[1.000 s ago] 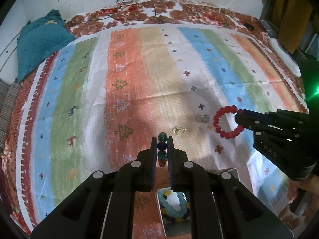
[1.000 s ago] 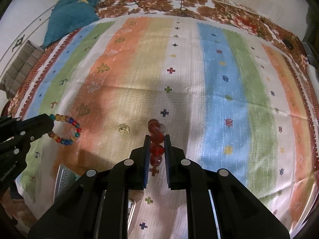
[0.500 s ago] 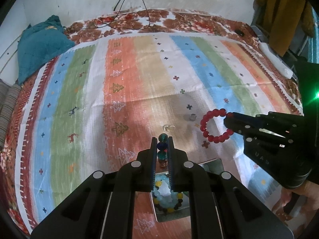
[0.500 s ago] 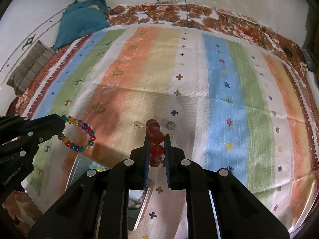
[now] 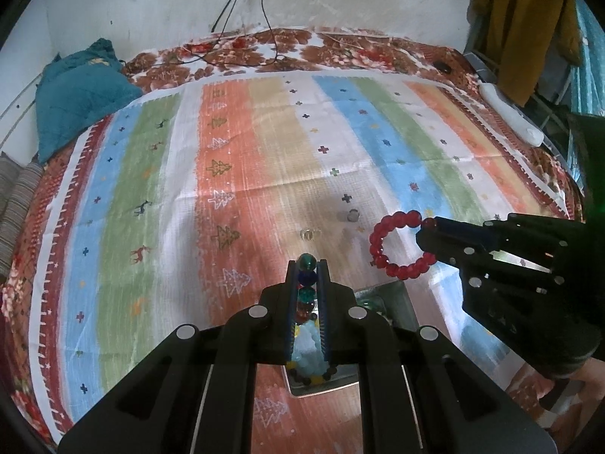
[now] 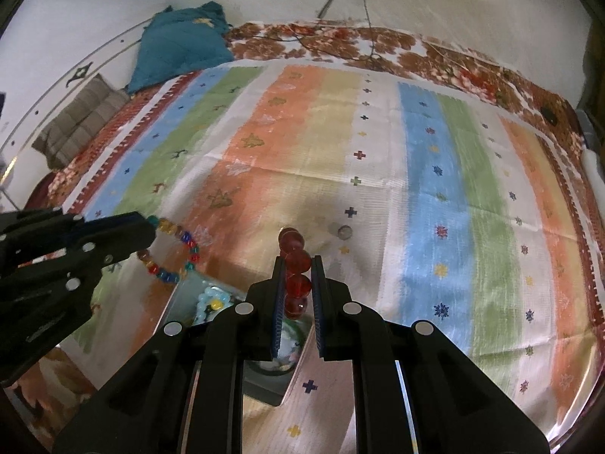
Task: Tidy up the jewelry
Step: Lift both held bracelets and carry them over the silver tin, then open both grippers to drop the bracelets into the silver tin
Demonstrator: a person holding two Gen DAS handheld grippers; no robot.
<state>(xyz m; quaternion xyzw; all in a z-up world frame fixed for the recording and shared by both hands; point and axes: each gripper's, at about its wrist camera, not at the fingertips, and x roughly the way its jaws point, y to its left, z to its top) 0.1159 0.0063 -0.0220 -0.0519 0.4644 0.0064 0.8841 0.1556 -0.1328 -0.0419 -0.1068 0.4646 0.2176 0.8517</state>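
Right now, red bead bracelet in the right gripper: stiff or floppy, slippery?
The red bead bracelet keeps a round loop hanging from the right gripper, so probably elastic-strung, not limp. Glossy round beads look slippery; they could squirt from the pads. Probably light.

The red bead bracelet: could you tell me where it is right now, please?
The red bead bracelet is clamped in the right gripper, held above the striped cloth just beyond the metal tray.
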